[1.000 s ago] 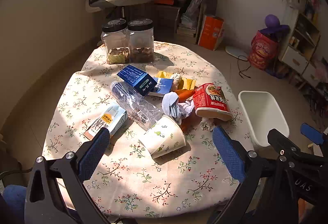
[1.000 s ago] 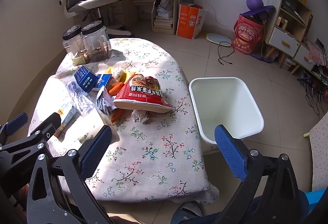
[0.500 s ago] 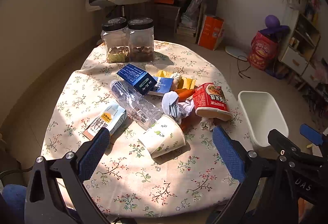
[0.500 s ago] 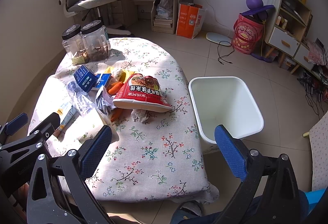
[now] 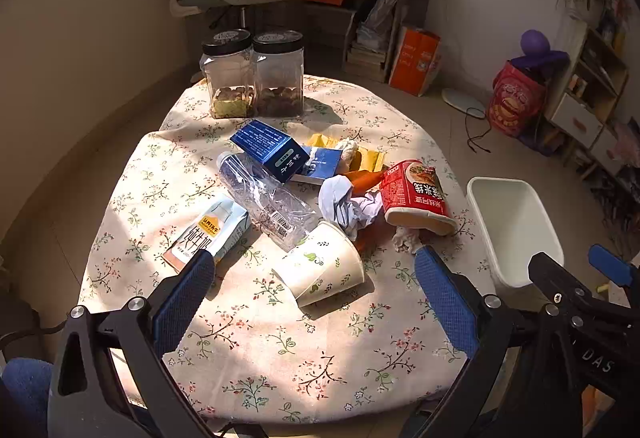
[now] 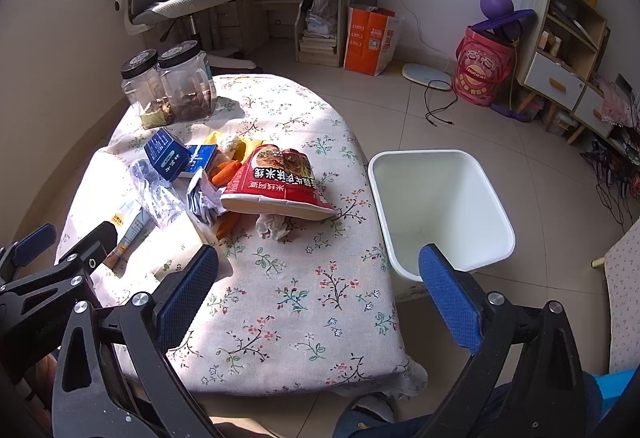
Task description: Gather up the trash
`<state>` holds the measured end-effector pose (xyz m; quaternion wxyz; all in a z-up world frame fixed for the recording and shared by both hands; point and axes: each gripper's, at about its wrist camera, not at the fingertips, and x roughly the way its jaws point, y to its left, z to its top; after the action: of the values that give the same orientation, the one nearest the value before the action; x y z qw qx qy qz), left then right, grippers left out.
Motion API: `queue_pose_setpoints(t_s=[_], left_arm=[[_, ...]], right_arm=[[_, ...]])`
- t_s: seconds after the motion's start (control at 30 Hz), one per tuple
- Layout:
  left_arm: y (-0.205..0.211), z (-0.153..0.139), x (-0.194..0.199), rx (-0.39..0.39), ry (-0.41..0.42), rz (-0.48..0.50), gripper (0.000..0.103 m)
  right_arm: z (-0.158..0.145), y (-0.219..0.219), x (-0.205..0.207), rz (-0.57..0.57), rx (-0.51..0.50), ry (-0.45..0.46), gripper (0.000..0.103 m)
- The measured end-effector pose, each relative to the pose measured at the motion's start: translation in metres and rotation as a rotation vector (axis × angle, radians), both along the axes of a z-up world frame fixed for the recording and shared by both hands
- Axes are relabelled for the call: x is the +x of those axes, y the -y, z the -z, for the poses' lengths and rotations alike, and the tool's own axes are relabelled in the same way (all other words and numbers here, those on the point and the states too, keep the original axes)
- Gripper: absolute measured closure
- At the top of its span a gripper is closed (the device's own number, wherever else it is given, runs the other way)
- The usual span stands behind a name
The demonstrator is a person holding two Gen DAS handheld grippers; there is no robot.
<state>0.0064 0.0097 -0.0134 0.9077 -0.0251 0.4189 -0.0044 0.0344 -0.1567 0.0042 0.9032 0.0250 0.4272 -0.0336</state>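
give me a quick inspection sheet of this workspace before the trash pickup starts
surface: round table under a floral cloth, sunlit
job's things: paper cup on its side, crushed plastic bottle, milk carton, red noodle tub tipped over, crumpled paper, blue box; white bin on the floor beside the table, nothing seen inside
clutter: two black-lidded jars at the far edge
grippers: left gripper and right gripper both open, holding nothing
cables: black cord on the floor
surroundings: office chair, desk, shelves
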Motion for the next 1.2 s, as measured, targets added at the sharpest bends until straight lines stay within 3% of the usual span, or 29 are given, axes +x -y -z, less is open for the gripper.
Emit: queue_pose_setpoints(t_s=[0.43, 0.73, 0.87, 0.93, 1.0, 1.2], left_arm=[[-0.02, 0.005, 0.004, -0.014, -0.037, -0.051, 0.006], [-0.086, 0.021, 0.018, -0.027, -0.114, -0.187, 0.006], [-0.145, 0.037, 0.028, -0.133, -0.173, -0.338, 0.006], [-0.164, 0.047, 0.033, -0.235, -0.214, -0.362, 0.006], [-0.171, 0.055, 0.038, -0.279, -0.232, -0.377, 0.006], [-0.148, 0.085, 0.078, -0.145, -0.318, -0.262, 0.006]], right_arm=[[0.001, 0.001, -0.001, -0.005, 0.001, -0.001, 0.007], [0.012, -0.016, 0.011, -0.037, -0.027, -0.04, 0.007], [0.02, -0.015, 0.04, -0.073, 0.008, -0.116, 0.007], [0.017, -0.013, 0.057, -0.079, 0.032, -0.132, 0.007], [0.013, -0.014, 0.075, -0.101, 0.073, -0.151, 0.007], [0.02, -0.018, 0.137, -0.178, 0.058, -0.238, 0.007]])
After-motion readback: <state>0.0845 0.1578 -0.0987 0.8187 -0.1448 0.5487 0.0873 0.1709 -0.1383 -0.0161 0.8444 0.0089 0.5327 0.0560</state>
